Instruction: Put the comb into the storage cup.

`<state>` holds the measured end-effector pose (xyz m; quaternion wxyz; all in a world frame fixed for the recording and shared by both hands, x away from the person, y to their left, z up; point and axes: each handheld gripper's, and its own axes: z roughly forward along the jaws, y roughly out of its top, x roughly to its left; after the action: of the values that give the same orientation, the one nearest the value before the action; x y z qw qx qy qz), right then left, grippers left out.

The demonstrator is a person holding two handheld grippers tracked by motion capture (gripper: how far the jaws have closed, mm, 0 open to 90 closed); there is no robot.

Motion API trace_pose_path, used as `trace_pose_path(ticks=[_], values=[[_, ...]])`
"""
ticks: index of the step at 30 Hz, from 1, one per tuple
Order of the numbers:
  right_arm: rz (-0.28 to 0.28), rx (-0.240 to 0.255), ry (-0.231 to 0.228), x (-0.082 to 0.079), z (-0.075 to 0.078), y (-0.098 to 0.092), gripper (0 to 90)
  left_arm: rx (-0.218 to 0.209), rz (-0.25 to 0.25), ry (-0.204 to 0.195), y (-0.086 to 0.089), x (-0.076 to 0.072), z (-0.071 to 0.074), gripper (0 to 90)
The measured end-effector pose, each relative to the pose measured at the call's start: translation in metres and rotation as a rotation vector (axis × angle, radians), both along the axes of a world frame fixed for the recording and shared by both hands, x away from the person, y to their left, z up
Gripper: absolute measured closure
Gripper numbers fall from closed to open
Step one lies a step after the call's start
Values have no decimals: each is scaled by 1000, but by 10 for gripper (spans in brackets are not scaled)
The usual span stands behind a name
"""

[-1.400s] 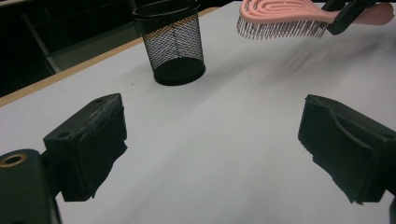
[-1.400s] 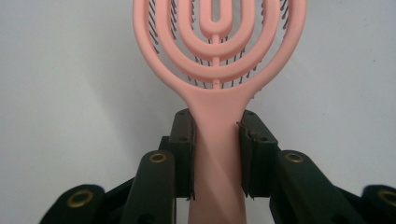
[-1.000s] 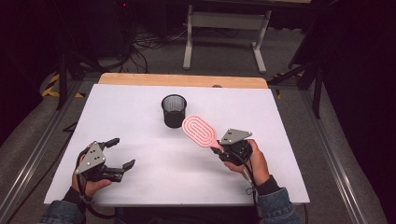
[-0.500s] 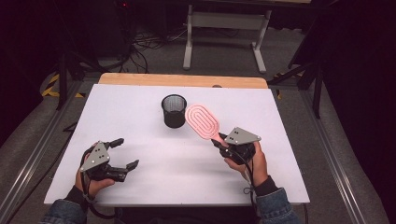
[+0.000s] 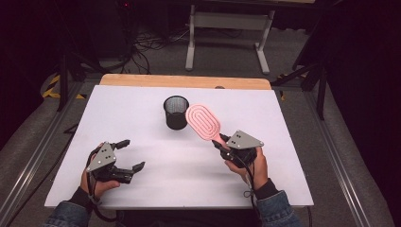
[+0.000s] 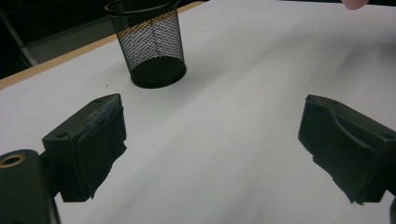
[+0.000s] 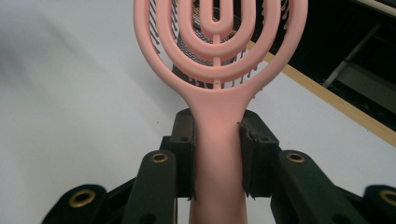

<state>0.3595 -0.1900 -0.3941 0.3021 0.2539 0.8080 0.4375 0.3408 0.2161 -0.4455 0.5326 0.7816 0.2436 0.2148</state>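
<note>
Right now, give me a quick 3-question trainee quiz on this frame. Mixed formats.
1. True or false: the right gripper is clamped on the pink hairbrush by its handle.
2. The left gripper is: A) open with nothing between its jaws B) shut on the brush C) inside the cup.
3. Fill in: the black mesh cup stands ____ on the white table.

Key: 1 true; 2 A; 3 upright.

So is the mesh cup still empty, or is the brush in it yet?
Empty. The high view shows nothing inside the mesh cup; the pink brush is outside it, handle clamped in the right gripper.
</note>
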Motion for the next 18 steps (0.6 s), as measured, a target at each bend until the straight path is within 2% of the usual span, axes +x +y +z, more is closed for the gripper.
trace_pose_path(ticks=[7, 11, 18], values=[[8, 13, -25, -3, -3, 7, 703, -25, -31, 14, -16, 8, 6, 95], [12, 22, -35, -4, -4, 9, 703, -24, -57, 28, -37, 17, 12, 105], [23, 26, -46, -6, -7, 14, 703, -58, -98, 43, -61, 26, 22, 113]])
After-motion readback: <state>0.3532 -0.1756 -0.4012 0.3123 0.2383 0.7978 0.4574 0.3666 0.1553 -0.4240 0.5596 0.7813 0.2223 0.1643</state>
